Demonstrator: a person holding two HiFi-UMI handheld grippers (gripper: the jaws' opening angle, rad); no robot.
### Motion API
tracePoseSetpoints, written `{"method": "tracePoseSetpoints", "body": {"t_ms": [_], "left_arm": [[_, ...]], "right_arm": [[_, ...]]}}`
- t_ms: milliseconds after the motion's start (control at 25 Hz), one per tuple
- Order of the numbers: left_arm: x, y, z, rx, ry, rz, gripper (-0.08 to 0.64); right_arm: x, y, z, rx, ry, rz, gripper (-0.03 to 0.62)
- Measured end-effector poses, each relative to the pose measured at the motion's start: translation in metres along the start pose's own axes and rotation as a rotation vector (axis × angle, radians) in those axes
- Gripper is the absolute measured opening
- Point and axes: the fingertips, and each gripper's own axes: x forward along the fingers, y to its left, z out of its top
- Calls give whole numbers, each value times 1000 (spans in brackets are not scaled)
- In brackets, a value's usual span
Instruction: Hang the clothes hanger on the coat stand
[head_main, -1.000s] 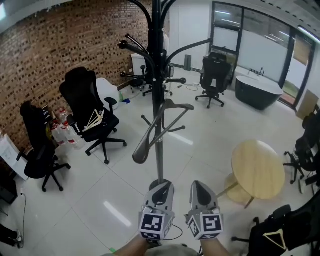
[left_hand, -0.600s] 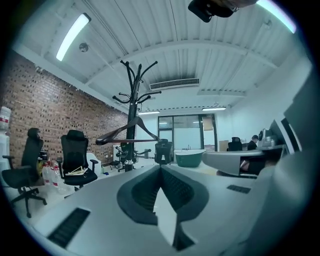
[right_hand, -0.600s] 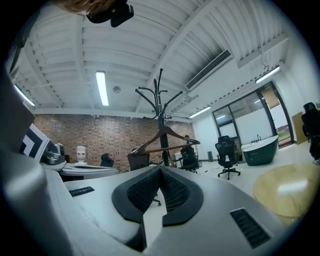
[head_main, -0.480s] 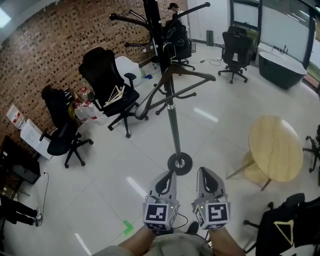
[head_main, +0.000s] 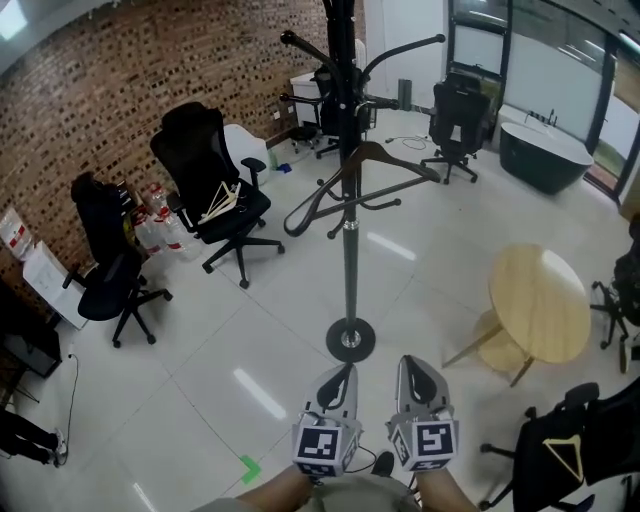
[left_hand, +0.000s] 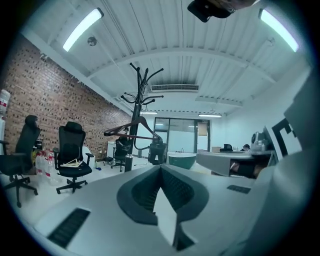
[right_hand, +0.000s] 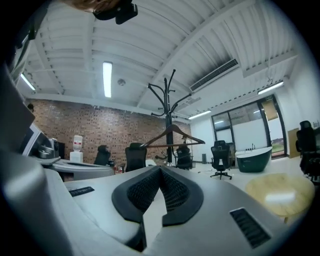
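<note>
The glossy white tiled floor (head_main: 230, 350) bears the coat stand (head_main: 348, 270) on its round base near the middle (a clothes hanger (head_main: 318, 195) hangs on it). Black office chairs (head_main: 205, 195) stand toward the brick-wall edge. A round wooden table (head_main: 540, 305) stands toward the opposite edge.

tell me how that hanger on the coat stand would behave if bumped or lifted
The hanger looks rigid, probably wood, so it should keep its shape when lifted. Hung loosely on the coat stand, it would likely swing if bumped.
</note>
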Motion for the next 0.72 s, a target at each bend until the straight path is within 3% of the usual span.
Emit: {"method": "tracePoseSetpoints", "body": {"t_ms": [200,400,720], "left_arm": [[-37,46,-12,-2,2,-54,9],[-56,51,-26,-9,19,-90,8],[-78,36,-24,-16,52,-66,9]], "right_arm": [[-3,63,-13,9,23,-66,0],[-24,79,-23,15,35,-148,0],[-51,86,-19,33,43,-117,0]]}}
